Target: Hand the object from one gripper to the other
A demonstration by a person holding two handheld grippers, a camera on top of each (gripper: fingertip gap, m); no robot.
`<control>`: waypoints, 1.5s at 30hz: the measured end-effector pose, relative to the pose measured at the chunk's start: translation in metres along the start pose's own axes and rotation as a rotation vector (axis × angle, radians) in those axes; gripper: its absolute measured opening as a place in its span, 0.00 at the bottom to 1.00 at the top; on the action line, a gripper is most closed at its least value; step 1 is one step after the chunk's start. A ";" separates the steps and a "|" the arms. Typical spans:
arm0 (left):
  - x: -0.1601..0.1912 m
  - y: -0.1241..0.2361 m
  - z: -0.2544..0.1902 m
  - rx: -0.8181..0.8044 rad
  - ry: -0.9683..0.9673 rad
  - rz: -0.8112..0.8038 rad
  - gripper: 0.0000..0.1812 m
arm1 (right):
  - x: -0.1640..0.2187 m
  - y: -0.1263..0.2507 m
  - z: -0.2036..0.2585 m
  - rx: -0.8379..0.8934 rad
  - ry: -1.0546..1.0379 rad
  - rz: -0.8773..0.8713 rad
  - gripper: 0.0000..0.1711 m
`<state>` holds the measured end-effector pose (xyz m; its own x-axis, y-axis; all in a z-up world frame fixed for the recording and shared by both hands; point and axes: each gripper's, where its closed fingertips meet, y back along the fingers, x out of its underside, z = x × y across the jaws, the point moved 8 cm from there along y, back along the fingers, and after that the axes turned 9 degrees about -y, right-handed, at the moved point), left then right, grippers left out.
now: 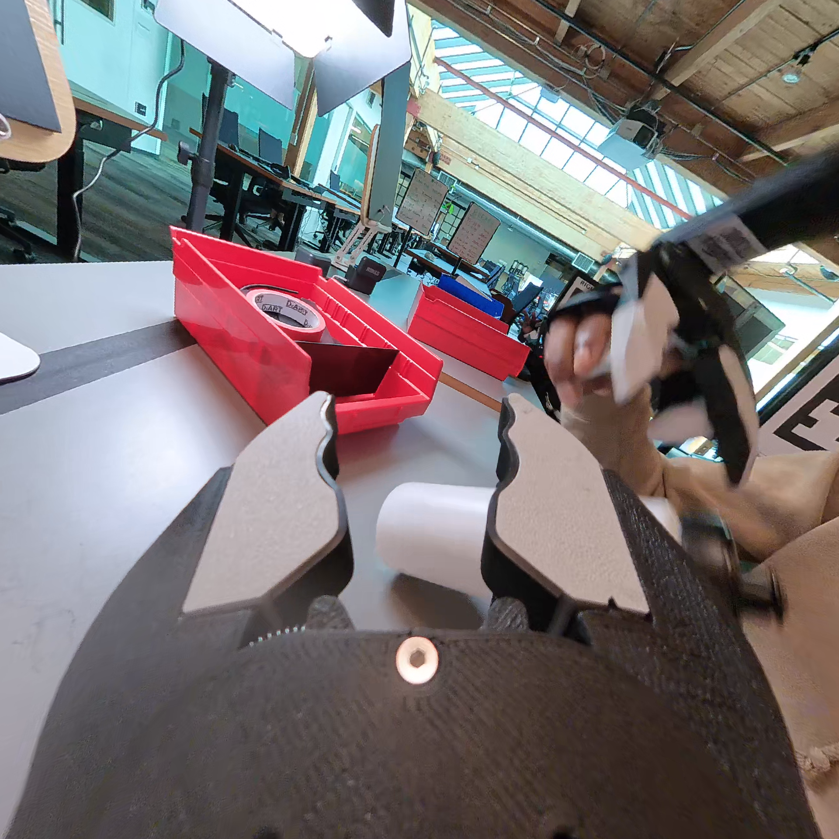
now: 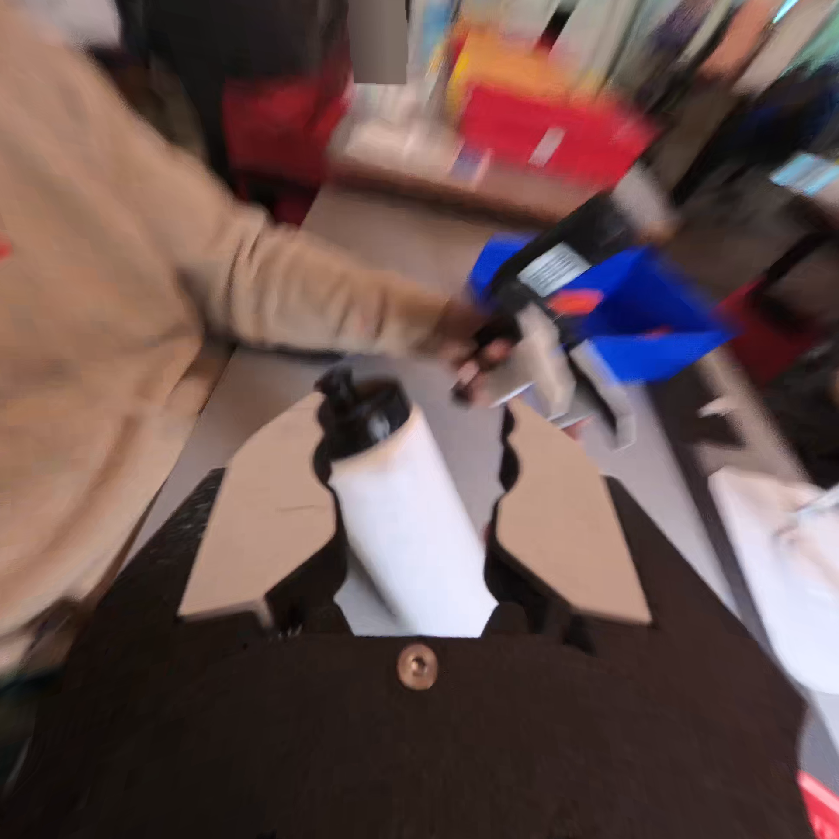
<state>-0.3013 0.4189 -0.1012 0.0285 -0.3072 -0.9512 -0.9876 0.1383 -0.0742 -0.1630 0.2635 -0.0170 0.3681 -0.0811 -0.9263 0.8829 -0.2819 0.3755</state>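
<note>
Grey tabletop (image 1: 113,454): your work surface, matte, with a darker band running across it.
White bottle (image 2: 404,522): black cap, lying on its side on the table in front of you.
Right gripper (image 2: 415,415): your fingers are spread wide, one on each side of the bottle; this view is blurred, so contact can't be judged.
Left gripper (image 1: 417,402): your fingers stand apart, the bottle's white end between them low down, nothing clamped.
Red bin (image 1: 295,336): on the table beyond, holding a roll of tape (image 1: 288,313).
Room: timber ceiling beams, skylights, desks behind.
</note>
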 end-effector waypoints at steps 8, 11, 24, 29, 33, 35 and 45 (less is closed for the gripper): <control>-0.006 0.008 0.003 -0.027 0.007 -0.032 0.37 | 0.044 -0.089 0.043 -0.026 0.215 0.631 0.52; -0.010 0.011 0.003 -0.035 -0.006 -0.046 0.36 | 0.043 -0.086 0.040 -0.021 0.207 0.612 0.52; -0.006 0.010 0.007 -0.051 -0.003 -0.013 0.36 | 0.065 -0.125 0.044 -0.072 0.238 0.671 0.51; -0.007 0.011 0.006 -0.053 -0.008 -0.017 0.36 | 0.081 -0.154 0.048 -0.053 0.302 0.717 0.51; -0.006 0.011 0.007 -0.056 0.000 -0.013 0.36 | 0.097 -0.179 0.045 0.066 0.440 0.798 0.50; -0.006 0.011 0.007 -0.060 -0.003 -0.007 0.35 | 0.097 -0.179 0.045 0.031 0.416 0.768 0.49; -0.011 0.017 0.011 -0.074 -0.004 -0.024 0.34 | 0.047 -0.121 0.016 0.111 0.293 0.463 0.49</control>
<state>-0.3170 0.4345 -0.0953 0.0530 -0.3055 -0.9507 -0.9953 0.0611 -0.0751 -0.2574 0.2784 -0.1064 0.7900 0.0447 -0.6114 0.5794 -0.3803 0.7209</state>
